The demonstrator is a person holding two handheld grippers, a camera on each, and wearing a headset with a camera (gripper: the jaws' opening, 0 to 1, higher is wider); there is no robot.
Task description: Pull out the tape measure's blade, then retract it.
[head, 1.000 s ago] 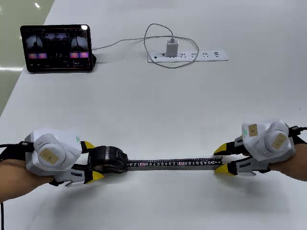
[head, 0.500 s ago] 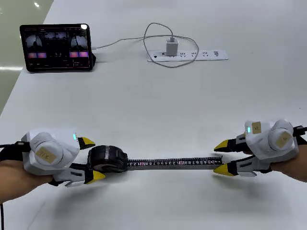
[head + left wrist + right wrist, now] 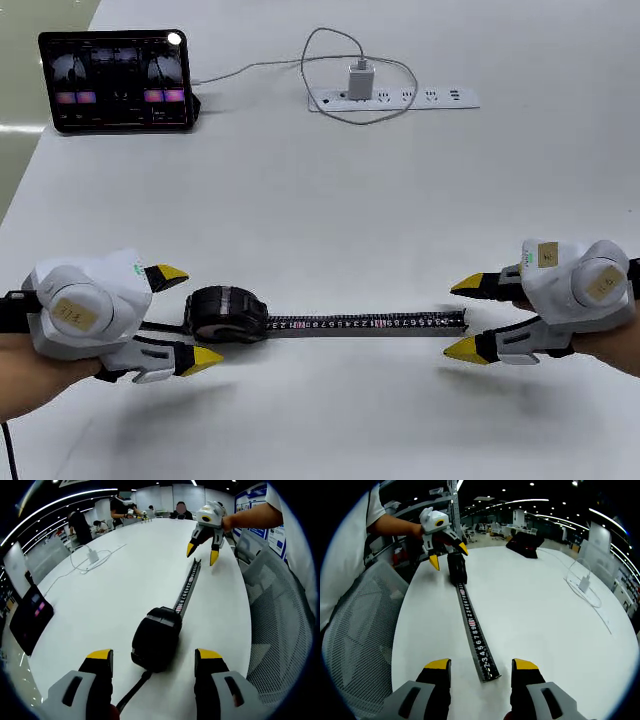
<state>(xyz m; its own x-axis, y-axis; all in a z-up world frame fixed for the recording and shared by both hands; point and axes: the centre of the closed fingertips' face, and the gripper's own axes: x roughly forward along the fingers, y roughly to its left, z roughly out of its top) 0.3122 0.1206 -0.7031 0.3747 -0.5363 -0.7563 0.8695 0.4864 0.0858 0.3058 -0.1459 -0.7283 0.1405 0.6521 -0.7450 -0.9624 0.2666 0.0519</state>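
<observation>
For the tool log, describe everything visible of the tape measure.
The tape measure has a rounded black case, plastic by its look, lying on the white table between the open left tongs, untouched by either jaw. A black strap trails from it toward that gripper. Its dark blade with white numerals lies flat, pulled out, its tip between the open right tongs, ungripped.

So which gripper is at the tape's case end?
The left gripper: the black case sits between its open fingers. The right gripper is open at the free tip of the blade.
</observation>
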